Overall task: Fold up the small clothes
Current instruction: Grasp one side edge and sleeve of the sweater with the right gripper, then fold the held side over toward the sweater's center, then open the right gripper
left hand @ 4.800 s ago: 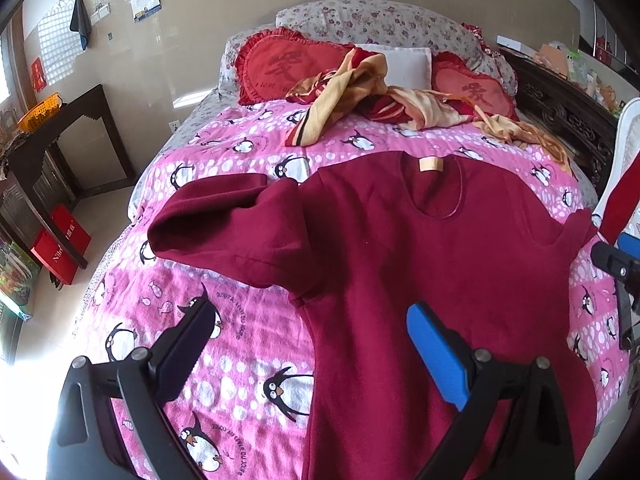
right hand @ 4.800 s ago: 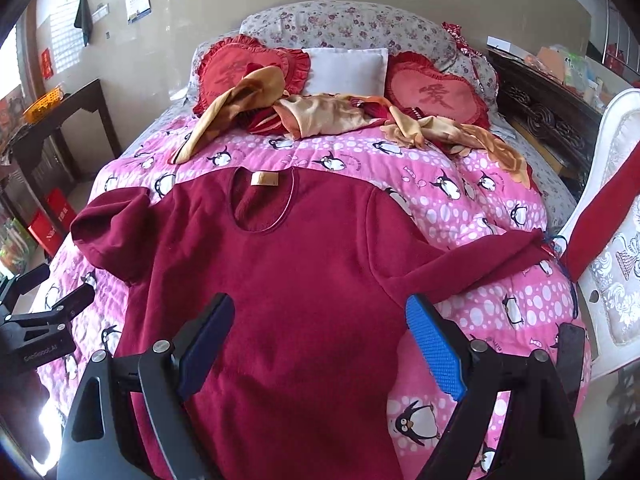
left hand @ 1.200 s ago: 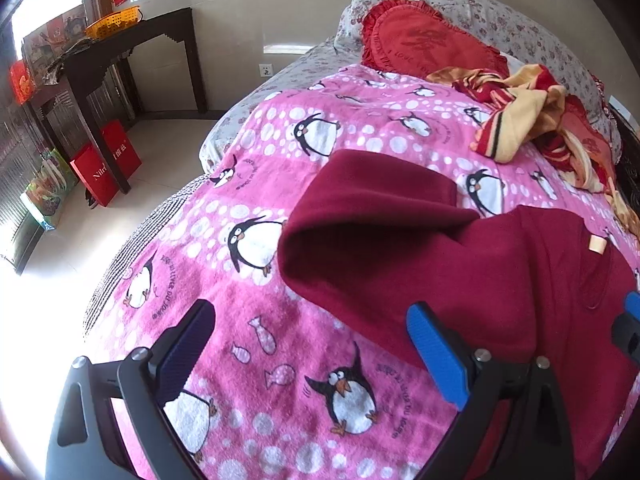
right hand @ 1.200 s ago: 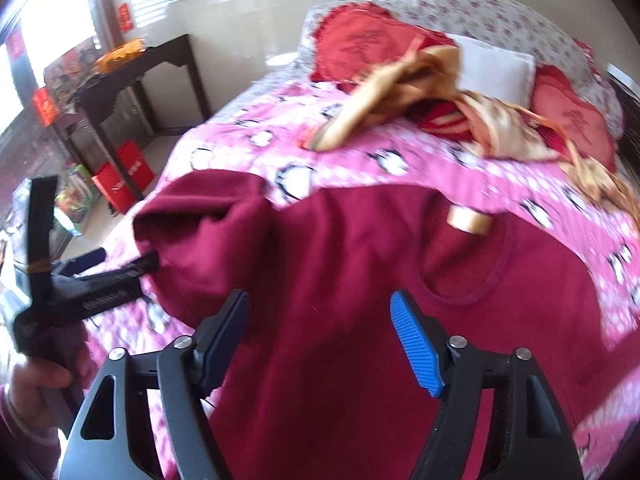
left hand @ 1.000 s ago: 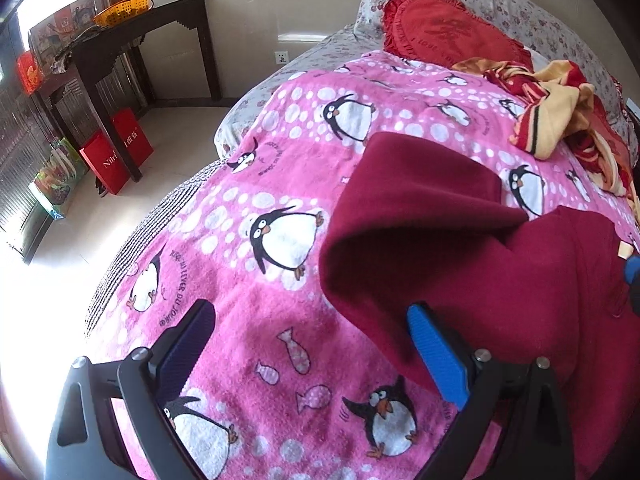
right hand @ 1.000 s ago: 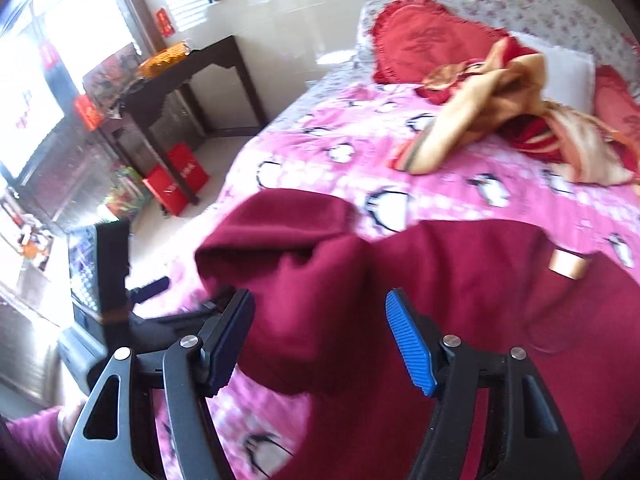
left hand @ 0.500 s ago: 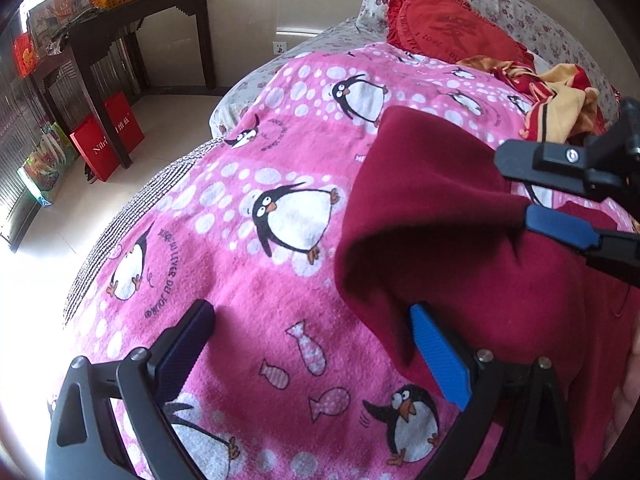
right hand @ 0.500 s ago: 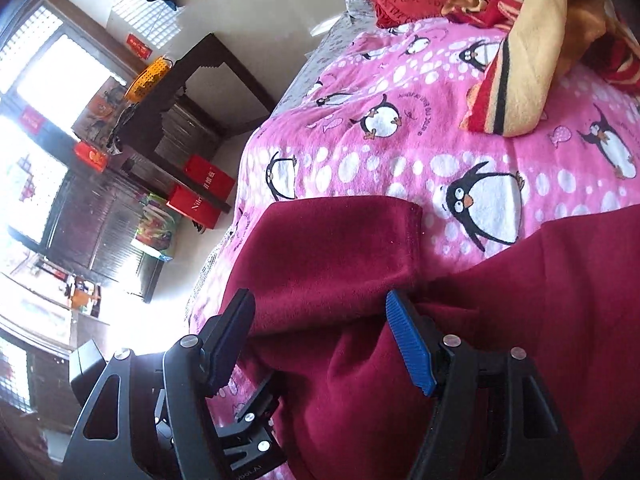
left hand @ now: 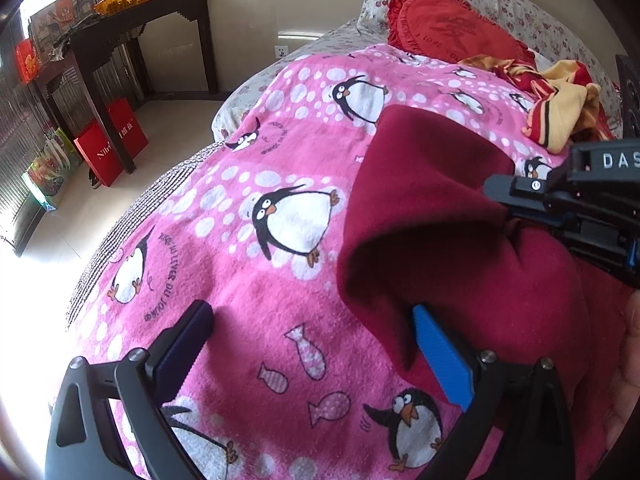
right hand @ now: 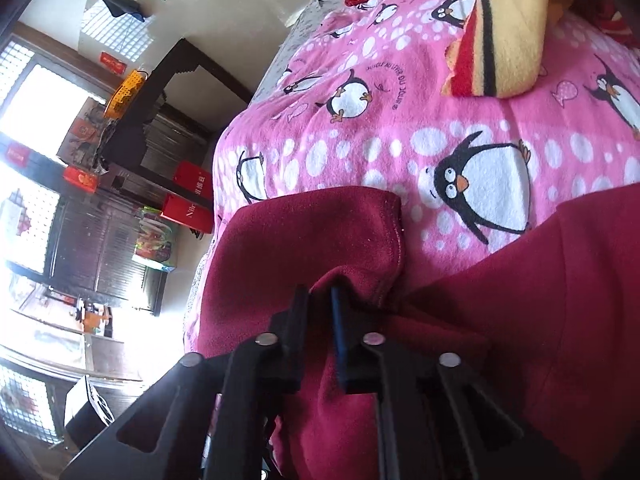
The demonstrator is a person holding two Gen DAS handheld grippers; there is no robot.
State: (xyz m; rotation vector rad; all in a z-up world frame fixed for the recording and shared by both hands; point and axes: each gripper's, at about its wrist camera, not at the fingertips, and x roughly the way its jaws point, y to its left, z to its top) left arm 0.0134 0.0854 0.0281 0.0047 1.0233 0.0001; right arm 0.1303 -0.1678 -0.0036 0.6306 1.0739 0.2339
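A dark red long-sleeved top (left hand: 460,248) lies on a pink penguin blanket (left hand: 248,272) on the bed. Its left sleeve (right hand: 312,232) is bunched and folded over. My right gripper (right hand: 320,300) is shut on a raised pleat of that sleeve; it also shows at the right of the left wrist view (left hand: 560,204). My left gripper (left hand: 312,328) is open just above the blanket, its blue finger (left hand: 440,356) against the sleeve's lower edge and its dark finger (left hand: 180,344) over bare blanket.
A striped yellow and red garment (left hand: 560,108) and a red heart cushion (left hand: 448,32) lie toward the headboard. A dark side table (left hand: 132,44) with a yellow basket and red bags (left hand: 108,140) stand on the floor left of the bed.
My right gripper has swung left over the top and closed on the bunched sleeve. My left gripper has moved closer to the sleeve's edge and stays open.
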